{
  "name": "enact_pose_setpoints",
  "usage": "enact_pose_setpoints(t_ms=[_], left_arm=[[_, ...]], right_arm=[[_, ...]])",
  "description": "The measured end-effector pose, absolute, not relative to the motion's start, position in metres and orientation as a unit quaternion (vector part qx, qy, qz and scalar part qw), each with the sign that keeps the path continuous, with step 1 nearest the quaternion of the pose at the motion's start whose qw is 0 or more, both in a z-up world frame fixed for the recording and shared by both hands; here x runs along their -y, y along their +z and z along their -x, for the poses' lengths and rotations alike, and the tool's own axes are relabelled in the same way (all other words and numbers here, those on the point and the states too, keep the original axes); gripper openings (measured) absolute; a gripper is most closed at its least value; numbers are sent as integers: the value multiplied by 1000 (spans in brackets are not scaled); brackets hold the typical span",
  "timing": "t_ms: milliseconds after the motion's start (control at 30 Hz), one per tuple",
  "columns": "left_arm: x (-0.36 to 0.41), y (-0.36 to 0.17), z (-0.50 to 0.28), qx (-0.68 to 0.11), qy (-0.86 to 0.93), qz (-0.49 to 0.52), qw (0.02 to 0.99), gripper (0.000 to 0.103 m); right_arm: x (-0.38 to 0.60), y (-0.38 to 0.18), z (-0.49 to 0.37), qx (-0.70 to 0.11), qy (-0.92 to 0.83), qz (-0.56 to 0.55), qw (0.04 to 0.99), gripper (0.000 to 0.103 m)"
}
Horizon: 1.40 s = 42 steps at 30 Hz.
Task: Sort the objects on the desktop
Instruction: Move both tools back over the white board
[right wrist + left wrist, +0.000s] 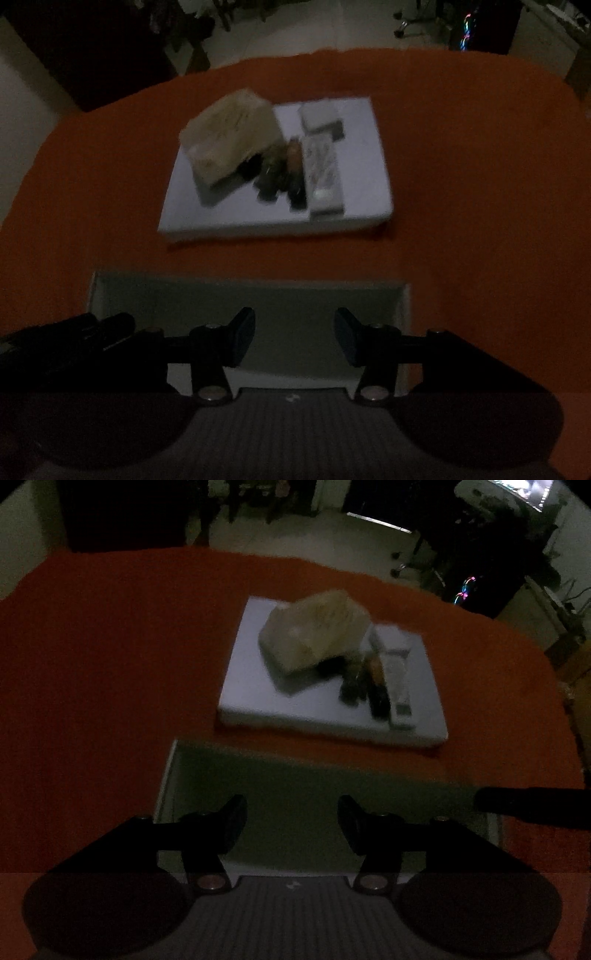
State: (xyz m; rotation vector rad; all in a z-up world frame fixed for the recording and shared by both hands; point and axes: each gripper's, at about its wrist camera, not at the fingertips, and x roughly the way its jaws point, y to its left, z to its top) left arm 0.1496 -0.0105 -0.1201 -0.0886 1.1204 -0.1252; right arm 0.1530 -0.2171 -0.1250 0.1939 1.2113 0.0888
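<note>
The light is dim. A flat white box (258, 701) (362, 147) lies on the orange tablecloth (110, 664). On it rest a tan soft packet (314, 631) (232, 133), a small white box (391, 637) (319, 114), a long white pack (397, 679) (325, 173) and a blurred cluster of small dark items (354, 686) (277, 181). Nearer to me lies an open shallow tray (295, 771) (314, 306) with a white rim. My left gripper (292, 812) and right gripper (294, 328) both hover over this tray, open, with nothing between the fingers.
A dark bar (532, 806) at the right edge of the left wrist view and dark fingers (92, 328) at the left of the right wrist view look like the other gripper. Past the table's far edge are pale floor, dark furniture and coloured lights (463, 589).
</note>
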Motion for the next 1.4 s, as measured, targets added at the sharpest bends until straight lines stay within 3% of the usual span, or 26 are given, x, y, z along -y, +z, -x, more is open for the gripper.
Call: enact_pose_setpoints(t_ms=[333,900,1400], left_arm=[[47,-124,-200,-524,-92,17,846,61],[73,-198,-289,-532,-125,20,837,61],[100,-246,-322,-533,-137,13,835,56]], right_arm=[[241,-129,-198,-563,31,-92,821,54],[236,-205,-282,-577,61,-87,810,54],[247,-270,-315,-598,51,-85,795,52]])
